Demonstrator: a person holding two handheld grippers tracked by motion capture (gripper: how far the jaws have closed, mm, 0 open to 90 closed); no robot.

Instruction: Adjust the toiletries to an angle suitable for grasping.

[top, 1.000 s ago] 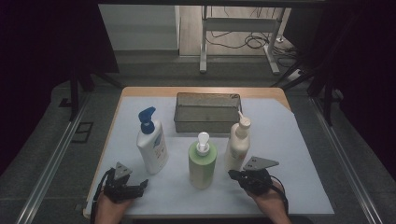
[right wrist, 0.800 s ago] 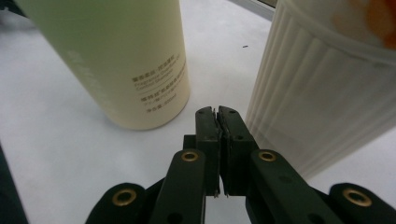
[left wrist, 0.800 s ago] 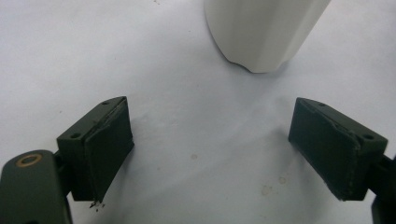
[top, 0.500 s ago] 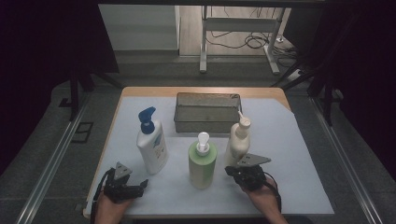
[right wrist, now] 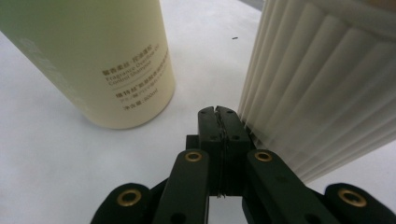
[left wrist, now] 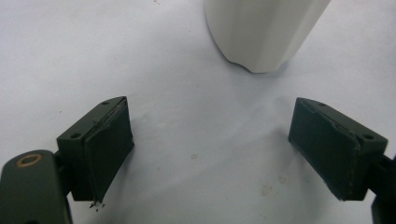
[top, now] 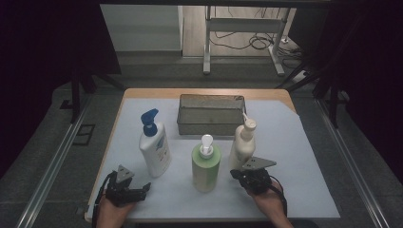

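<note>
The cream ribbed bottle (top: 243,142) is stood upright just right of the green bottle (top: 206,164), which is taken as the landmark, with a small gap of white surface between them. The right gripper (top: 236,174) is held low at the ribbed bottle's base, right of the green bottle; in the right gripper view its jaws are seen pressed together with nothing between them, beside the ribbed wall (right wrist: 322,93) and possibly touching it. Printed text on the green bottle (right wrist: 93,60) is shown there. The left gripper (top: 142,188) is held well left of the green bottle, near the blue-pump bottle (top: 154,145); its jaws are spread wide over bare surface, the bottle's white base (left wrist: 261,32) ahead of them. A grey metal tray (top: 211,121) is set behind the green bottle. Everything is placed on a white sheet (top: 294,156) over a wooden table (top: 199,91), with dark surroundings, grey floor and cables beyond.
</note>
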